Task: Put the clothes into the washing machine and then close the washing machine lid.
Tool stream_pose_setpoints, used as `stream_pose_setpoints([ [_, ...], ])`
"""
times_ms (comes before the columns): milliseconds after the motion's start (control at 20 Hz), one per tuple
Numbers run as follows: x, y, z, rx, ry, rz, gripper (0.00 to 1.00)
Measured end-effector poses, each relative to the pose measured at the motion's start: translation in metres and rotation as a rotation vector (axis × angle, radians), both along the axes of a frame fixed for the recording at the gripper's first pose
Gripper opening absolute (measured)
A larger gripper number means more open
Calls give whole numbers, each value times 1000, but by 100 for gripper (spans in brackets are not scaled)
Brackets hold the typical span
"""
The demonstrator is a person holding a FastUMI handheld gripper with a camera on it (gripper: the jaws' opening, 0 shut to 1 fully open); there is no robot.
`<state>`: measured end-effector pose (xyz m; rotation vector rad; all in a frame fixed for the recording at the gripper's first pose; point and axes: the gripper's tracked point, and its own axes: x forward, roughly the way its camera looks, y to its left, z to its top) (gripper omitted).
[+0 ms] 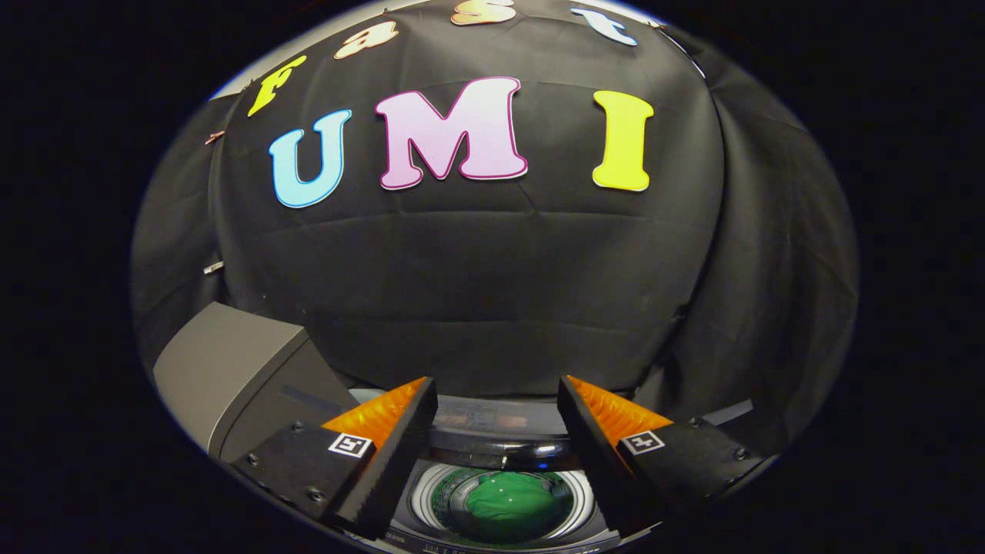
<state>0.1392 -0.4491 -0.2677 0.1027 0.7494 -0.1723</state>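
A green garment (508, 504) lies inside the round drum of the washing machine (492, 442), which sits directly below and between my fingers. My gripper (496, 400) hangs above the machine's opening, open, with nothing between its fingers. The grey lid (223, 369) stands raised beside the left finger, tilted up and back from the opening. The machine's rear control strip shows just beyond the drum rim.
The black cloth wall of the booth rises close behind the machine and wraps round to the right. The raised lid takes up the room to the left of the opening.
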Motion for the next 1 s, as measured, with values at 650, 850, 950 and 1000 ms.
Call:
stream_pose_setpoints([
  [650,-96,13,-51,41,291,98,100],
  [850,-105,27,-73,99,298,58,100],
  [950,-107,27,-69,91,294,69,100],
  [1000,-106,29,-65,89,283,78,100],
])
